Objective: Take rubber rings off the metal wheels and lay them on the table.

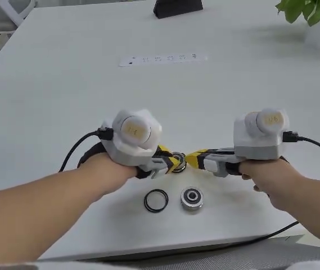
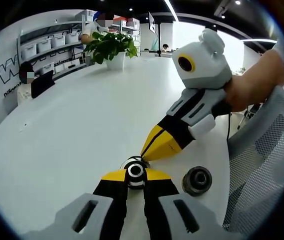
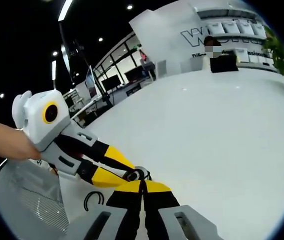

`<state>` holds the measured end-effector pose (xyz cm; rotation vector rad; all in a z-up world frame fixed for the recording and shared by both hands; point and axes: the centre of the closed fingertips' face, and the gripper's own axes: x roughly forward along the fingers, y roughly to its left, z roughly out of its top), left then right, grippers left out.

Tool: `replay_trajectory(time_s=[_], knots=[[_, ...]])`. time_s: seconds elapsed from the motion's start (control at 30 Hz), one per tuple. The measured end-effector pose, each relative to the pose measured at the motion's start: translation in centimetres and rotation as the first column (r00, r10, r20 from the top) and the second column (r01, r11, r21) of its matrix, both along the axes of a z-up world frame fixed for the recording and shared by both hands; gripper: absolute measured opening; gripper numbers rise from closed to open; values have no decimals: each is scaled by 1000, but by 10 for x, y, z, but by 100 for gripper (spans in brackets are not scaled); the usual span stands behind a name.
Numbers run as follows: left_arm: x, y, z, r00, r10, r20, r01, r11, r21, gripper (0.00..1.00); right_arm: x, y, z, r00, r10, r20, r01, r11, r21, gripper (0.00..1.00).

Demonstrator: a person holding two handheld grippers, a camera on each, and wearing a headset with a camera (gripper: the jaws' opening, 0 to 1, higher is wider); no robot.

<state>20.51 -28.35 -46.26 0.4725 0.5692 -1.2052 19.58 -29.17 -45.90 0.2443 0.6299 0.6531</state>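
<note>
While the left gripper (image 1: 171, 162) and the right gripper (image 1: 193, 160) meet tip to tip above the near part of the white desk (image 1: 64, 84), a small metal wheel (image 1: 178, 163) sits between them, lifted off the surface. In the left gripper view, the left gripper (image 2: 135, 176) has its yellow-tipped jaws drawn in narrow around this metal wheel (image 2: 135, 170), clasping it from both sides. The right gripper (image 2: 150, 151) comes in from the right with its jaws pressed together, its point touching the wheel's rim. In the right gripper view the right gripper (image 3: 142, 186) shows barely a slit between its jaws, right against the wheel (image 3: 138, 174); whether it pinches a rubber ring there I cannot tell.

On the desk just in front of the person lies a loose black rubber ring (image 1: 156, 201), flat, and just beside it to the right a second metal wheel (image 1: 192, 198), the two close but apart. Farther up the desk lies a white power strip (image 1: 162, 58), and a potted plant (image 1: 309, 11) stands at the far right corner.
</note>
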Motion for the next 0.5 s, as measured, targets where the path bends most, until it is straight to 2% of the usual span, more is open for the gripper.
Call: replay_trajectory(time_s=[0.23,0.5], knots=[[0,0,0,1000,-1,7,1,1000,4,6,-2,7,4,1000,25,18,-25,1000,6,0],[-1,0,0,1000,-5,7,5,1000,2,6,-1,5,3,999,32,22,-33,999,30,0]])
